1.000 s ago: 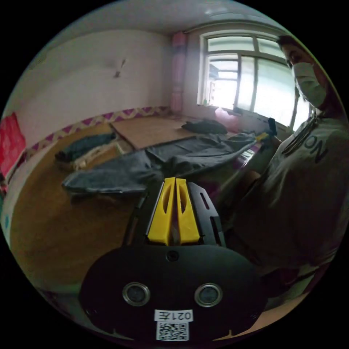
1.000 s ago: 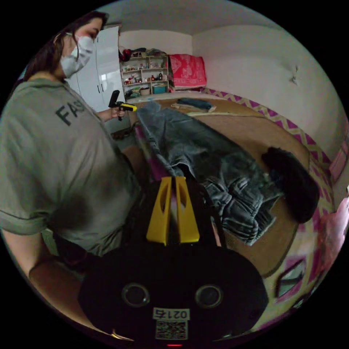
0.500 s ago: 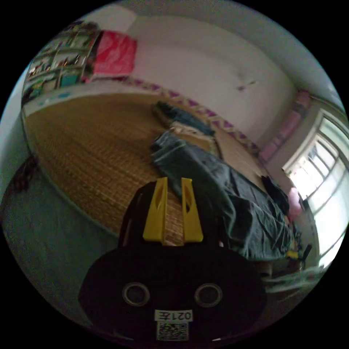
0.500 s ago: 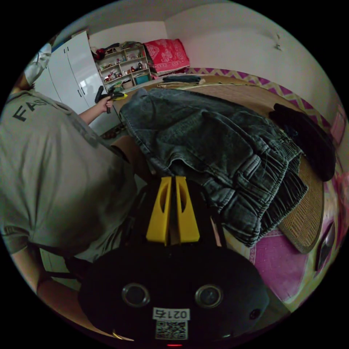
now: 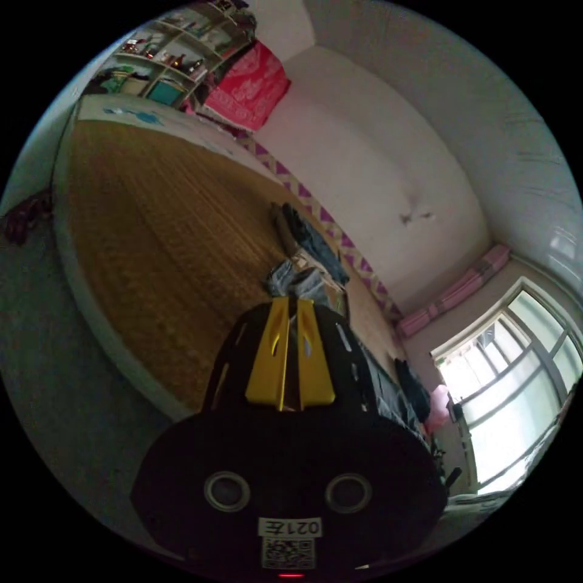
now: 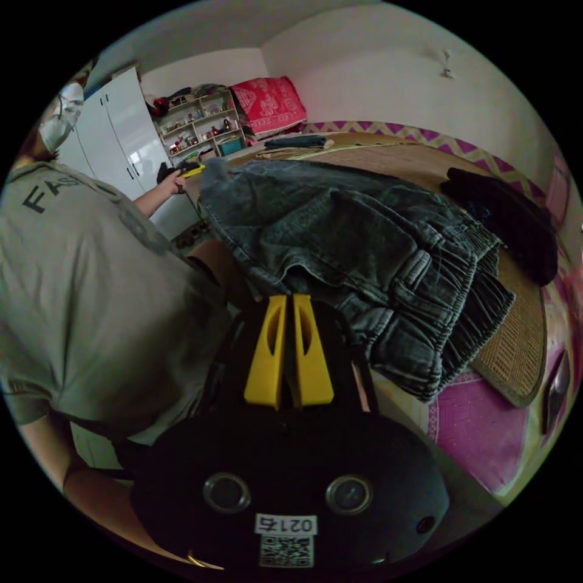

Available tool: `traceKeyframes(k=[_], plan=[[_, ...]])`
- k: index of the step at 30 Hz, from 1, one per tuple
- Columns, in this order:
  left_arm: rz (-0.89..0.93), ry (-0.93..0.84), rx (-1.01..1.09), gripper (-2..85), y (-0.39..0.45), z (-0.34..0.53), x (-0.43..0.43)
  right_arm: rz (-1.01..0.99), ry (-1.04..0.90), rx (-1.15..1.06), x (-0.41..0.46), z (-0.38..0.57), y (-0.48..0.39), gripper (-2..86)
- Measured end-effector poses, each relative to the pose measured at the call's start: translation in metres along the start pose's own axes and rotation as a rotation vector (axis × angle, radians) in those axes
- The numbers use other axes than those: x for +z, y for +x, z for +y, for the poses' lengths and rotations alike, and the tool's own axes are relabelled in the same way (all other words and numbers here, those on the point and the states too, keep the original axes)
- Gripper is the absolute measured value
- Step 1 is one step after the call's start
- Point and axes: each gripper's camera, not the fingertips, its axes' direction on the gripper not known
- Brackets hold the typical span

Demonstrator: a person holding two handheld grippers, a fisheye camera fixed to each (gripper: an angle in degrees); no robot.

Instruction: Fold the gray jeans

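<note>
Gray jeans [image 6: 364,255] lay spread lengthwise on woven mat [image 6: 516,346], waistband nearest right claw [image 6: 288,349]. Both claws pressed together, empty; left claw [image 5: 290,358] near hem. No fold visible; whole folding apparently remained.

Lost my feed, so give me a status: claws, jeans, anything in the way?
Right claw shut at the waist edge of the gray jeans, grip unclear. Left claw near the hem, nearly closed. Black garment beside the waistband.

Your right gripper [image 6: 289,297] has its 2 yellow jaws closed together, close by your torso. Your left arm reaches out straight, the left gripper [image 5: 291,300] with jaws nearly touching.
</note>
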Motion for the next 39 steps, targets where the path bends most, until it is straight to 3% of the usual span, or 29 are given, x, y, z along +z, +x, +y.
traceKeyframes(k=[5, 12, 15, 18, 22, 24, 28, 31, 32, 35, 39], plan=[[-0.039, -0.039, -0.132, -0.7, -0.071, 0.037, -0.018, 0.005, -0.008, 0.028, 0.005, 0.004, 0.004, 0.0], [0.029, -0.018, -0.117, -0.6, -0.079, 0.038, -0.017, -0.024, -0.088, -0.039, -0.006, -0.004, -0.001, 3.2], [0.039, -0.044, -0.11, -0.5, -0.078, 0.03, -0.009, -0.054, 0.016, -0.054, -0.038, -0.006, 0.001, 4.2], [0.007, -0.087, -0.082, -0.3, -0.069, 0.02, 0.003, -0.009, 0.16, 0.055, -0.069, -0.001, 0.026, 4.1], [0.025, -0.12, -0.067, 0.7, -0.058, 0.015, 0.015, 0.277, 0.218, 0.314, -0.083, 0.007, 0.076, 6.6], [0.067, -0.088, -0.075, 2.3, -0.056, 0.018, 0.01, 0.232, 0.266, 0.422, -0.087, 0.008, 0.104, 9.8], [0.039, -0.001, -0.057, 4.8, -0.035, 0.025, -0.02, 0.147, 0.207, 0.659, -0.078, 0.001, 0.163, 12.1], [-0.067, -0.01, -0.019, 0.2, -0.006, 0.026, -0.035, 0.137, 0.141, 0.745, -0.069, -0.004, 0.182, 5.7], [-0.138, -0.05, 0.012, -0.4, 0.01, 0.025, -0.034, 0.216, 0.094, 0.734, -0.067, -0.009, 0.182, 0.6], [-0.229, -0.123, 0.17, -0.8, 0.058, 0.029, -0.02, 0.265, 0.0, 0.628, -0.064, -0.023, 0.179, -0.3], [-0.113, -0.161, 0.313, -0.9, 0.107, 0.038, 0.009, 0.264, 0.018, 0.612, -0.079, -0.035, 0.171, 0.8]])
